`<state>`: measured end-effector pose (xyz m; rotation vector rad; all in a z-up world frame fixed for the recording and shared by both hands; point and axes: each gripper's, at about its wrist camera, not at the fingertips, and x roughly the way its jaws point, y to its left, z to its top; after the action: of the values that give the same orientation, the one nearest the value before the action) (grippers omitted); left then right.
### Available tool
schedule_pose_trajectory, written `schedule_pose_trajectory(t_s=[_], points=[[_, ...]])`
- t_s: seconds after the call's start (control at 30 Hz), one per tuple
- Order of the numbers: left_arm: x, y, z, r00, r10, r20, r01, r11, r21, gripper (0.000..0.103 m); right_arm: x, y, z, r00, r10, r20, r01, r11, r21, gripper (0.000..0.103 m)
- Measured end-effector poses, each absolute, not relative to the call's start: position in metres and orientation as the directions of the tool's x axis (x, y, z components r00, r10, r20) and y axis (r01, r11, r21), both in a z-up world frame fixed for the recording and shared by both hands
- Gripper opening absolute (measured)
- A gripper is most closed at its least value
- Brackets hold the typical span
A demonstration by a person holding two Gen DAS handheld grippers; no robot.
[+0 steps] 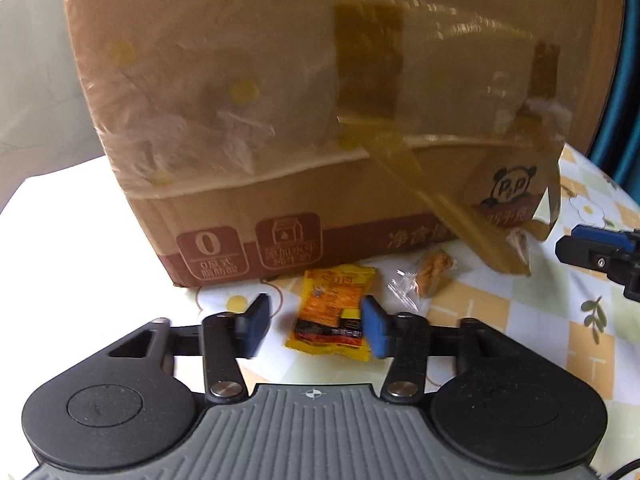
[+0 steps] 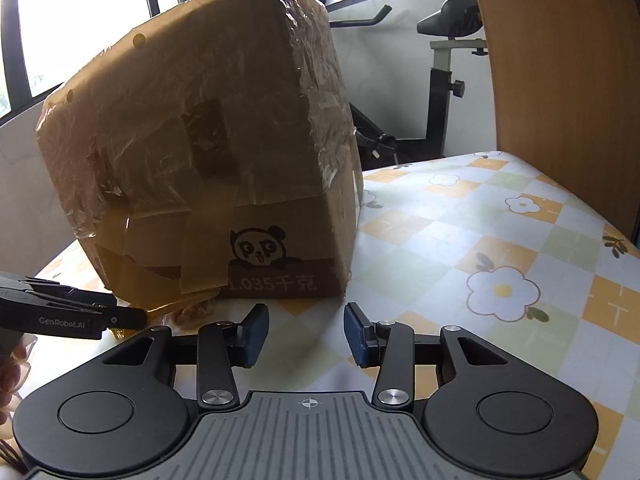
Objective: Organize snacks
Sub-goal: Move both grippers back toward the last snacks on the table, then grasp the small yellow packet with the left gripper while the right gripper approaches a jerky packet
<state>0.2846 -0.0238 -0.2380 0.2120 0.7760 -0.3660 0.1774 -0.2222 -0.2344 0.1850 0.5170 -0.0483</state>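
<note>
A yellow-orange snack packet (image 1: 332,312) lies on the tablecloth just in front of a big taped cardboard box (image 1: 320,120). My left gripper (image 1: 316,322) is open, its blue pads on either side of the packet, the right pad at the packet's edge. A clear-wrapped brown snack (image 1: 432,272) lies to the right of the packet, near the box. My right gripper (image 2: 306,334) is open and empty, low over the cloth in front of the box (image 2: 208,152). The right gripper also shows at the right edge of the left wrist view (image 1: 600,256); the left gripper shows in the right wrist view (image 2: 72,316).
The table carries a checked cloth with flowers (image 2: 500,240). A wooden chair back (image 2: 560,80) stands at the far right edge. An exercise bike (image 2: 440,80) stands behind the table. Loose brown tape strips (image 1: 460,216) hang off the box.
</note>
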Motion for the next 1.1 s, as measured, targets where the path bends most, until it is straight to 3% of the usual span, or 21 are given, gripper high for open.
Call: schedule_pose_trajectory(t_s=[0.13, 0.63, 0.87, 1.1], points=[[0.272, -0.028, -0.24, 0.684, -0.206, -0.699, 0.383, 0.918, 0.104, 0.038, 0.176, -0.222, -0.235, 0.868, 0.008, -0.497, 0.086, 0.983, 0.165, 0.039], [0.219, 0.046, -0.242, 0.712, -0.048, -0.7, 0.082, 0.997, 0.015, 0.038, 0.189, -0.207, -0.238, 0.819, 0.009, -0.574, 0.063, 0.993, 0.104, 0.039], [0.204, 0.055, -0.244, 0.729, -0.069, -0.681, 0.054, 0.998, -0.043, 0.038, 0.214, -0.171, -0.223, 0.781, 0.039, -0.624, 0.006, 0.998, 0.07, 0.043], [0.204, 0.056, -0.242, 0.743, -0.107, -0.661, 0.041, 0.993, -0.115, 0.038, 0.258, -0.137, -0.224, 0.745, 0.015, -0.667, 0.119, 0.981, 0.155, 0.048]])
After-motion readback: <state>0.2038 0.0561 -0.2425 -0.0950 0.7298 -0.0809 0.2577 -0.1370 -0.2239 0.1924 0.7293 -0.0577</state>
